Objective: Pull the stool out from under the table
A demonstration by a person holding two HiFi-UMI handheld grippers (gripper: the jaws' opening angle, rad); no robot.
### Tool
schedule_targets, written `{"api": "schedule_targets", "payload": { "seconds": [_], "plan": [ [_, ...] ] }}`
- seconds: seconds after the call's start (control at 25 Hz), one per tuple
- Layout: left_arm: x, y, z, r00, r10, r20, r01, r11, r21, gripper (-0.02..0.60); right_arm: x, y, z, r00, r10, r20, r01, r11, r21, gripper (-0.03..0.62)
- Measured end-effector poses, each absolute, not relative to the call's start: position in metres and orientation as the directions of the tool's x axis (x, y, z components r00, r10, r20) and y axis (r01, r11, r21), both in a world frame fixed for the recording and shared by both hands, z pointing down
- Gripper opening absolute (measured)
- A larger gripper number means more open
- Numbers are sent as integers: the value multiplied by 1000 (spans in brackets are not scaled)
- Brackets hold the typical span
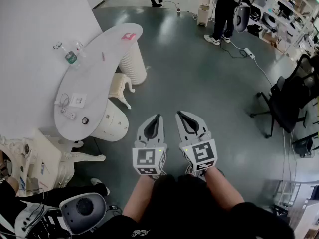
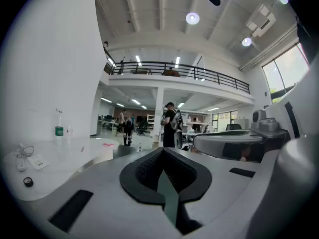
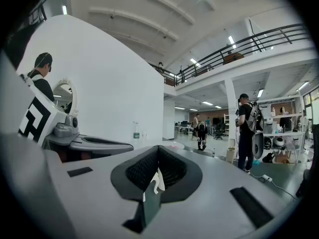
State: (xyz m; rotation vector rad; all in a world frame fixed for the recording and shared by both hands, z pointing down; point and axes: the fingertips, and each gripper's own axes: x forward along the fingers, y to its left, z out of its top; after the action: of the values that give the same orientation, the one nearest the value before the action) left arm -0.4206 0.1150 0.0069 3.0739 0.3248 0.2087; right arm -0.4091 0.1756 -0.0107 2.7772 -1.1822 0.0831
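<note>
The stool (image 1: 120,85) is cream, with curved carved legs. It stands tucked under the white curved table (image 1: 94,78), between the table's two ribbed round pedestals. My left gripper (image 1: 159,117) and right gripper (image 1: 178,114) hover side by side over the grey floor, to the right of the table and short of the stool. Both point forward, roughly level, with their jaws shut and nothing between them. In the left gripper view the dark pads of my left gripper (image 2: 162,151) meet at the tip, with the table top (image 2: 60,158) to their left. My right gripper (image 3: 158,148) looks the same.
A water bottle (image 1: 71,57), a power strip (image 1: 68,113) and small items lie on the table. An ornate white chair (image 1: 60,159) stands at the lower left. People (image 1: 222,9) stand at the back. A black office chair (image 1: 286,102) and a floor cable (image 1: 259,66) are on the right.
</note>
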Motion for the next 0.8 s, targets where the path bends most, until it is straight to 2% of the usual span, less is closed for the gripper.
{"api": "schedule_targets", "payload": {
  "seconds": [0.48, 0.6, 0.8],
  "plan": [
    [-420, 83, 20, 951, 269, 152, 259, -962, 81, 6, -408, 141, 0, 740, -662, 117, -672, -737, 78, 6],
    [-417, 71, 26, 942, 294, 160, 282, -955, 91, 6, -405, 129, 9, 756, -639, 140, -654, -748, 115, 6],
    [-411, 73, 40, 929, 327, 175, 311, -944, 113, 6, -405, 128, 24, 762, -622, 182, -642, -763, 79, 6]
  ]
}}
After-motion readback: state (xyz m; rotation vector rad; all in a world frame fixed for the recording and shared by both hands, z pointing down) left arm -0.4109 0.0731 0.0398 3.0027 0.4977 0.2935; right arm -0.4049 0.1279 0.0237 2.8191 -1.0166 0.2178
